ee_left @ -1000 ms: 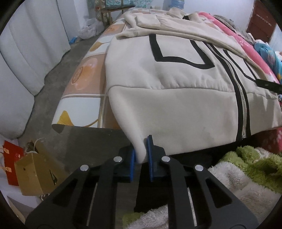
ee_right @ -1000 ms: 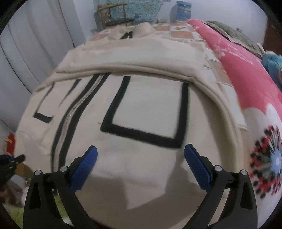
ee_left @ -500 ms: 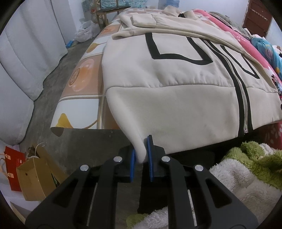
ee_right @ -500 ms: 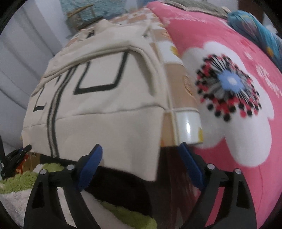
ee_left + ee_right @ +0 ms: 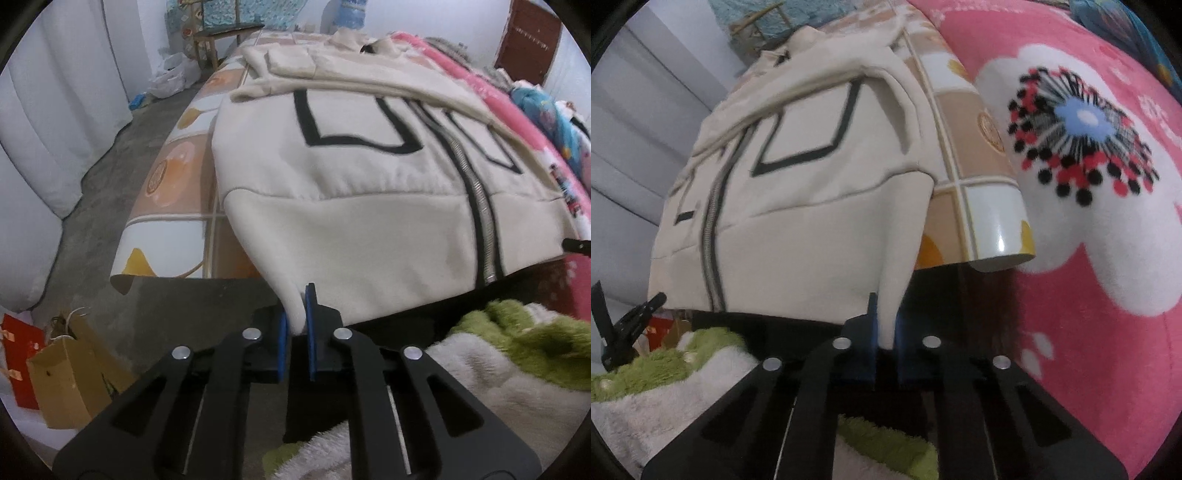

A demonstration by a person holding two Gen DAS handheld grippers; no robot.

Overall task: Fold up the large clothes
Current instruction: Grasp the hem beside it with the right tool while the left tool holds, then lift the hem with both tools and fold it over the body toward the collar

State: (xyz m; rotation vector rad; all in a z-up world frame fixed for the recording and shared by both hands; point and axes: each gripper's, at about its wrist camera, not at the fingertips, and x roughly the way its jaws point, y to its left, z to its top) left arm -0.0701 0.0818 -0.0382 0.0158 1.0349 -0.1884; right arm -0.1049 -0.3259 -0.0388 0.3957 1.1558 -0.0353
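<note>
My right tongs (image 5: pixel 886 332) have just snapped closed on the jacket's (image 5: pixel 798 236) right hem corner, where they stood wide open a moment back; left tongs (image 5: pixel 295 325) pinch the other corner, hem draped over the bed's (image 5: pixel 173 236) near edge, ready to fold

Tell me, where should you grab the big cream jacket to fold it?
Probably by the two bottom corners, coming from the near edge where the jacket hem hangs off the table. The sleeves are already folded across the chest. The left gripper and right gripper each pinch a corner there.
</note>
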